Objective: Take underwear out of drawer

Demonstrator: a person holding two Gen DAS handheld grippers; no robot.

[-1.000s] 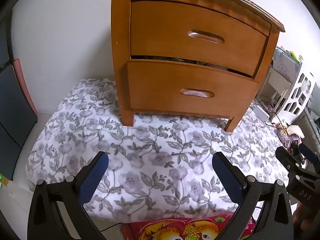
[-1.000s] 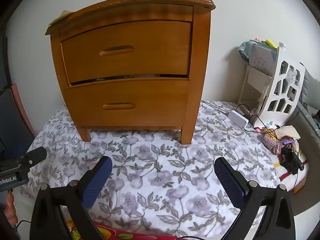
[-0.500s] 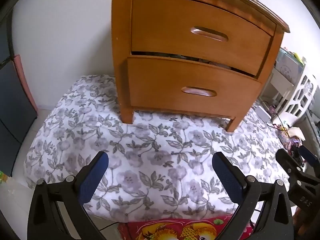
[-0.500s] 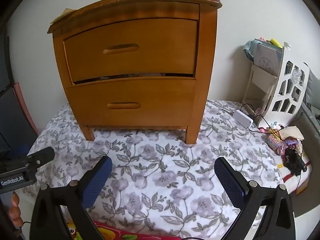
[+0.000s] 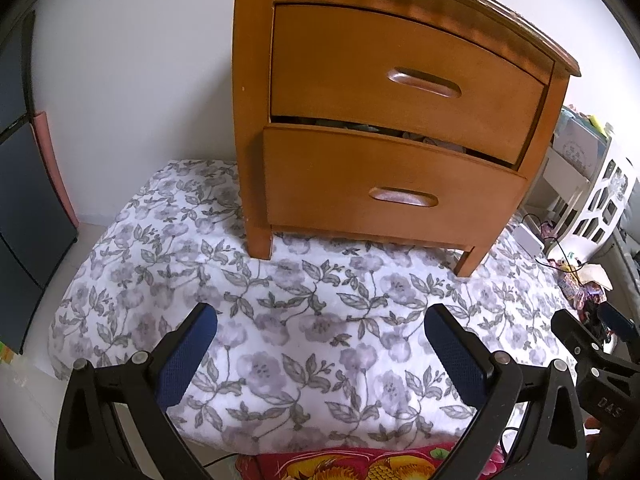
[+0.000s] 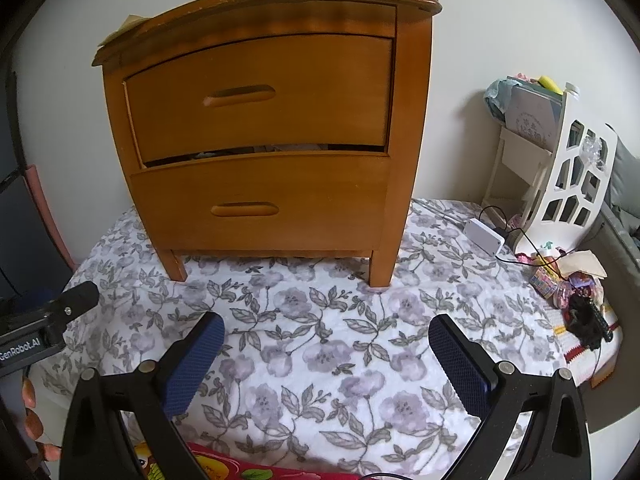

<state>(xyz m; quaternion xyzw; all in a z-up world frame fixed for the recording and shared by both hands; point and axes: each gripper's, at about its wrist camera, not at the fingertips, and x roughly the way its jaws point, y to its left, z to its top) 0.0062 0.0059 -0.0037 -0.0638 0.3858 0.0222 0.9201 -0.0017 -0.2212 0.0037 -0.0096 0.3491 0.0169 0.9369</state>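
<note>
From the left wrist camera, the left gripper (image 5: 321, 324) hangs with its blue-padded fingers (image 5: 186, 354) spread wide and nothing between them, above a white quilt (image 5: 304, 320) printed with grey flowers. A wooden nightstand (image 5: 384, 116) stands on the quilt ahead, well apart from the fingertips. Its upper drawer (image 5: 404, 84) sits flush, while the lower drawer (image 5: 384, 196) is pulled out slightly, and bits of folded cloth (image 5: 432, 139) show in the dark slit above its front; whether that cloth is the underwear cannot be told. The right gripper (image 5: 592, 340) shows at the right edge. From the right wrist camera, the right gripper (image 6: 326, 328) is likewise spread wide and empty over the quilt (image 6: 320, 320), facing the nightstand (image 6: 272, 132). Pale fabric (image 6: 280, 147) peeks through the gap over the lower drawer (image 6: 260, 204). A white openwork rack (image 6: 568, 176) and a white power adapter (image 6: 484, 236) lie to the right, and the left gripper's (image 6: 76, 300) black tip shows at the left.
</note>
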